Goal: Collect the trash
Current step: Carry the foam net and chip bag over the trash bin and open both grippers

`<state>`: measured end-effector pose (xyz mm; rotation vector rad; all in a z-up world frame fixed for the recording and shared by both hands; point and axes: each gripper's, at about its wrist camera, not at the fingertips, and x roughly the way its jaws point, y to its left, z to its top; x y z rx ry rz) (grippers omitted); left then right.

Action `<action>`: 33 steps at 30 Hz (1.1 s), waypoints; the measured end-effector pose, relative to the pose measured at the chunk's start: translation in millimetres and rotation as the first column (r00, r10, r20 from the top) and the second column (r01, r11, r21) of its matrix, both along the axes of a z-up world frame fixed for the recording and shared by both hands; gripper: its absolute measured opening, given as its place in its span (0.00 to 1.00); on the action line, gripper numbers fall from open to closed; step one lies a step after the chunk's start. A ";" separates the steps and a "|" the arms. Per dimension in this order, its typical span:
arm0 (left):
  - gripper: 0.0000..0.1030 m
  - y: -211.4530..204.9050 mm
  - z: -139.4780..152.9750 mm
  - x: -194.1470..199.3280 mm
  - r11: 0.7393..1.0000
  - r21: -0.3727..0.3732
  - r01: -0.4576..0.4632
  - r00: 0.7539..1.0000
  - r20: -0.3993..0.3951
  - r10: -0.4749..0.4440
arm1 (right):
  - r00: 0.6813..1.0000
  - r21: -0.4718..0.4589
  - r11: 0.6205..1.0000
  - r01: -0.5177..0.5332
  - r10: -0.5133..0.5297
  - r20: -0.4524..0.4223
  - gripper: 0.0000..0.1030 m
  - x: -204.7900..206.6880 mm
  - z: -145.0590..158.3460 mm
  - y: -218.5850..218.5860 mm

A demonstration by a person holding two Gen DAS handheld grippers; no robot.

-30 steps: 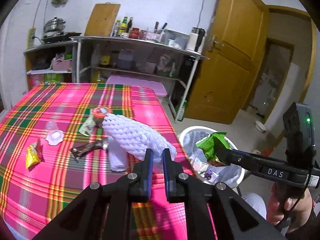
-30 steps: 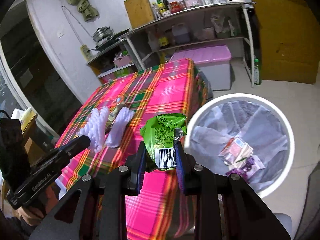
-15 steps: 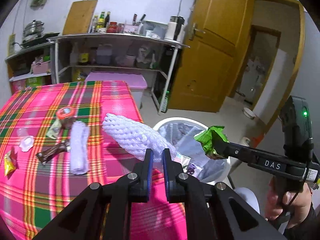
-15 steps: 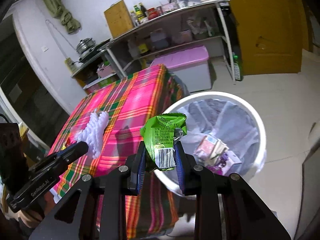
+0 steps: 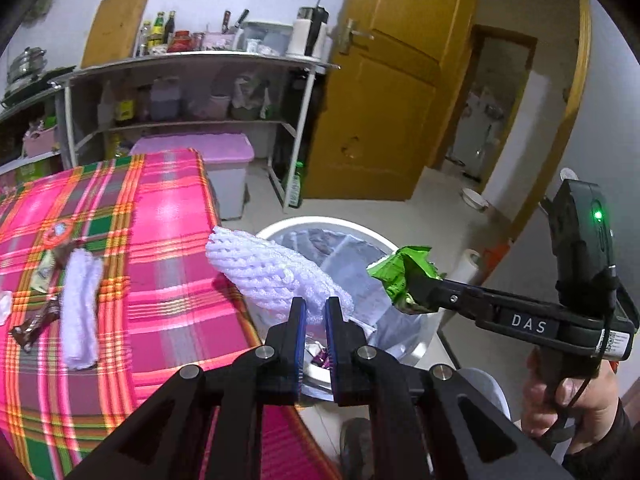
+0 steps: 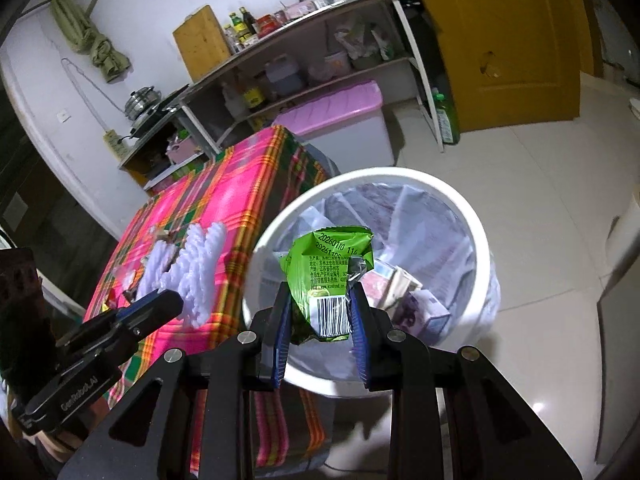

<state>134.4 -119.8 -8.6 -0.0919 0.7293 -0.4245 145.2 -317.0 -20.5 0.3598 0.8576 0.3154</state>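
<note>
My left gripper is shut on a white foam fruit net and holds it over the table's right edge, beside the white trash bin. My right gripper is shut on a green snack wrapper and holds it above the bin, which is lined with a bag and holds several wrappers. The net also shows in the right wrist view. The green wrapper also shows in the left wrist view.
The table with a pink plaid cloth carries a second foam net, a brown wrapper, another wrapper and a round lid. Behind stand a pink-lidded box, metal shelves and a yellow door.
Both grippers have swung right, away from the table middle. The green wrapper is now over the bin opening and the foam net has reached the table's edge by the bin.
</note>
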 end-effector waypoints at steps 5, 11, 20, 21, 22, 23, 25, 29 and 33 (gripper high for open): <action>0.09 -12.3 -12.2 11.4 0.999 -0.001 0.039 0.999 -0.035 -0.039 | 0.999 0.001 1.000 0.017 -0.017 -0.031 0.27 7.1 -12.2 -7.4; 0.10 -25.9 -29.3 23.9 0.996 -0.003 0.089 0.993 -0.083 -0.089 | 0.997 -0.003 1.000 0.027 -0.027 -0.076 0.27 14.9 -29.3 -15.1; 0.10 -35.4 -53.3 39.2 0.994 -0.011 0.109 0.981 -0.161 -0.109 | 0.992 -0.050 0.999 0.004 -0.010 -0.128 0.29 20.9 -46.5 -10.9; 0.11 -34.6 -54.7 40.4 0.994 -0.013 0.107 0.980 -0.169 -0.108 | 0.992 -0.053 0.999 0.001 -0.007 -0.127 0.31 21.3 -47.1 -10.7; 0.11 -34.0 -56.4 41.9 0.994 -0.013 0.104 0.979 -0.177 -0.105 | 0.992 -0.059 0.998 -0.005 -0.002 -0.124 0.35 21.5 -47.1 -9.6; 0.12 -33.3 -57.2 43.6 0.995 -0.012 0.100 0.978 -0.183 -0.100 | 0.993 -0.065 0.998 -0.007 -0.001 -0.122 0.36 21.4 -46.9 -8.6; 0.16 -32.6 -58.5 47.3 0.996 -0.011 0.090 0.978 -0.189 -0.091 | 0.993 -0.076 0.997 -0.005 -0.004 -0.119 0.39 21.8 -47.2 -8.7; 0.30 -29.0 -58.2 49.0 0.997 -0.026 0.076 0.977 -0.198 -0.080 | 0.993 -0.084 0.996 0.004 -0.014 -0.121 0.41 22.2 -47.8 -9.8; 0.30 -25.9 -54.3 46.7 0.997 -0.037 0.070 0.979 -0.190 -0.076 | 0.994 -0.089 0.996 0.006 -0.015 -0.104 0.42 18.5 -43.0 -10.9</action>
